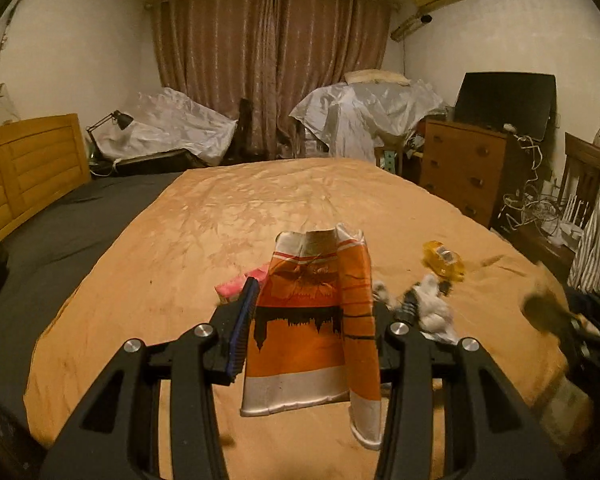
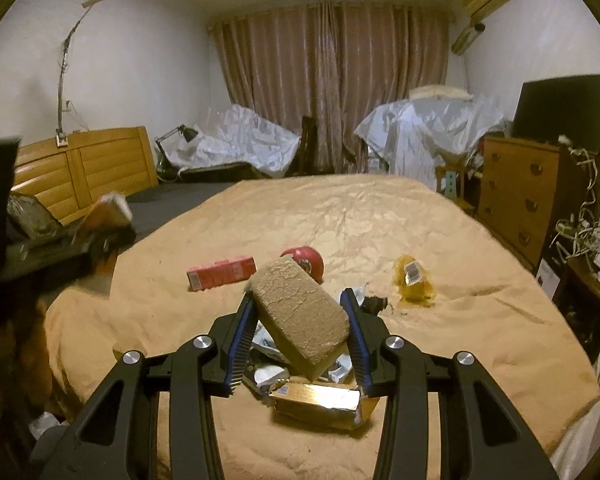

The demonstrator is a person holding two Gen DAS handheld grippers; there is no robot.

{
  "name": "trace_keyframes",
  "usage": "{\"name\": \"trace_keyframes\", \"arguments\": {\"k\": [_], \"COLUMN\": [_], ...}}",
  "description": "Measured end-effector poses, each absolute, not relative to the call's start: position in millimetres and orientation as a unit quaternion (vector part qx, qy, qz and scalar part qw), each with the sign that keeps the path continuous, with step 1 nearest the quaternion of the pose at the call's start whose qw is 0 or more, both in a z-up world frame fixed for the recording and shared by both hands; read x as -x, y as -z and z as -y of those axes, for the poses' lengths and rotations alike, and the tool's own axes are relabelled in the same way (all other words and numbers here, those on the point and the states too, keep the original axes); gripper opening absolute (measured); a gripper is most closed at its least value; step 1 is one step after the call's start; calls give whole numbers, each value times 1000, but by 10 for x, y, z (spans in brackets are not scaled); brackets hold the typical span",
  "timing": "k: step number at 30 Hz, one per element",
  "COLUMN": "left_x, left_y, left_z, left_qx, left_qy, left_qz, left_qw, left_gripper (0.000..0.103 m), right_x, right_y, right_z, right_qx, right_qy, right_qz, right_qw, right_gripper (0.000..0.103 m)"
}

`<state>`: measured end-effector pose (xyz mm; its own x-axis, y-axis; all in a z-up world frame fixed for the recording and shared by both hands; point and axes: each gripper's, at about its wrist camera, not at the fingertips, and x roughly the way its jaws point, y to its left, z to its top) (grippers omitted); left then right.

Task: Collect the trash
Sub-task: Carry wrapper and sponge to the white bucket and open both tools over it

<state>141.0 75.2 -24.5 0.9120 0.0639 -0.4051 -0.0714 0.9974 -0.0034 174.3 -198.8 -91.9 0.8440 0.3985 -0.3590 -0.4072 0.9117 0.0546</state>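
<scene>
My left gripper (image 1: 314, 312) is shut on an orange and silver snack bag (image 1: 316, 320) and holds it above the bed. My right gripper (image 2: 300, 320) is shut on a tan sponge block (image 2: 300, 314), tilted, over the bed. On the orange bedspread (image 2: 380, 216) lie a pink box (image 2: 221, 273), a red round wrapper (image 2: 306, 260), a yellow plastic wrapper (image 2: 414, 280), crumpled white and dark wrappers (image 1: 428, 304) and a gold foil box (image 2: 320, 404). The left gripper with its bag shows blurred at the left edge of the right wrist view (image 2: 108, 216).
A wooden headboard (image 1: 32, 168) stands at the left. A wooden dresser (image 2: 528, 200) with a dark monitor (image 2: 560, 108) stands at the right, with tangled cables (image 2: 584, 236) beside it. Covered furniture (image 1: 364, 112) and curtains are at the far wall.
</scene>
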Motion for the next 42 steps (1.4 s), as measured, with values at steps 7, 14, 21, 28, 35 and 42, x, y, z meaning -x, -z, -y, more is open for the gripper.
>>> {"name": "trace_keyframes", "arguments": {"k": [7,14,21,28,35,42], "left_x": [-1001,-837,-791,-787,-926,-1108], "left_y": [244,223,161,133,35,12], "left_z": [-362,-131,-63,43,377,1103], "left_qx": [20,19,15,9,5,-5], "left_qy": [-27,-15,-23,-11,36,117], "left_qz": [-185,-177,-163,-168,-171,-193], "left_qw": [982,984,986,986,985,974], "left_gripper": [42,42,42,42,42,42], "right_x": [-1310,-941,-761,-734,-732,-650], "right_y": [748,657,588,488,278,62], "right_z": [2095,2289,2408,2459,2829,3680], "right_qx": [10,1,-6,-3,-1,-3], "right_qy": [-196,-179,-166,-162,-138,-73], "right_qz": [-151,-143,-140,-138,-144,-157], "right_qw": [969,973,976,977,980,985], "right_gripper": [43,43,43,43,43,43]}}
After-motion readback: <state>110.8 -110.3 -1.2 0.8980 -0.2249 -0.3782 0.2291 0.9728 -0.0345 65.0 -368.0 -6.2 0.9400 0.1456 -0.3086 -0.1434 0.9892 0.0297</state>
